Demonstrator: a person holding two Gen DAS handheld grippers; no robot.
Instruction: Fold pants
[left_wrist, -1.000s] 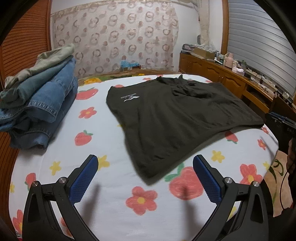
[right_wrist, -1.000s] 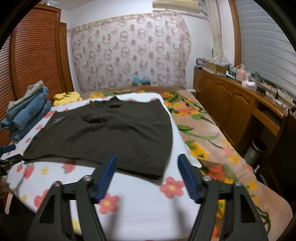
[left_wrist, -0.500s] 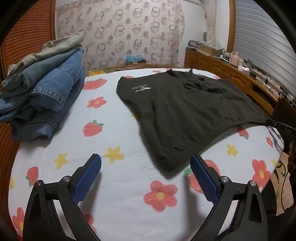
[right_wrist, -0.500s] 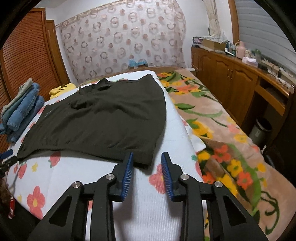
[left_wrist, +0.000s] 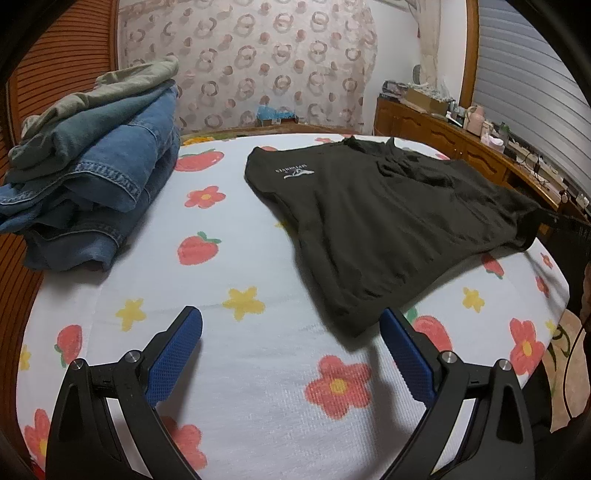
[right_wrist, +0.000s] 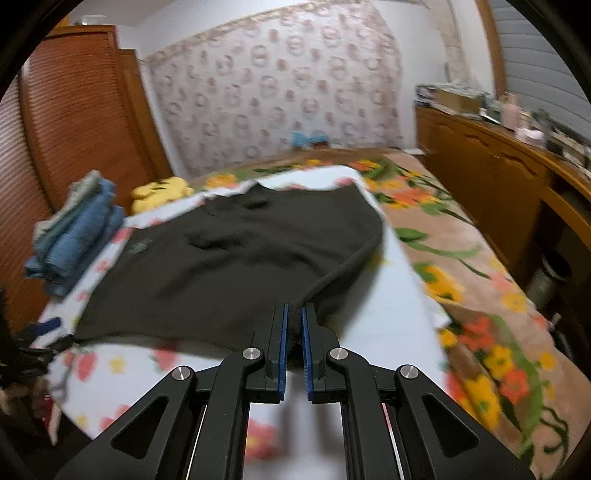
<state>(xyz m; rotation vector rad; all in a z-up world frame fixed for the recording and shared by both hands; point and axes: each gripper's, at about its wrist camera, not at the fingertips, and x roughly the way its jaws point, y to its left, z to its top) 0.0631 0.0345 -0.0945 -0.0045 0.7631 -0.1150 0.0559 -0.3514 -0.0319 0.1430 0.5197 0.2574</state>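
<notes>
On the bed, near edge: both grippers work over a white cover printed with flowers and strawberries
Right gripper (right_wrist: 293, 325): jaws pinched nearly together on the near right corner of the dark pants (right_wrist: 229, 266); cloth fills the gap between the blue pads
Left gripper (left_wrist: 290, 343): jaws spread wide, empty, hovering over bare cover just short of the pants' near left corner
Pants position: spread flat across the middle of the bed cover (left_wrist: 240, 369), right side reaching the right edge, pale logo toward the far left corner
Stack (left_wrist: 92, 166): folded jeans under a grey-green garment, far left side of the bed, well apart from the pants
Risk one: grip sits on the very hem, so a quick lift may let the corner slip out
Risk two: only one corner is held, so pulling now would likely drag the cloth askew and wrinkle it
Risk three: cloth at the right edge could slide off the bed
Materials: pants dark, matte, soft knit with a thick rolled hem; cover nubby, towel-like; pads blue, textured
</notes>
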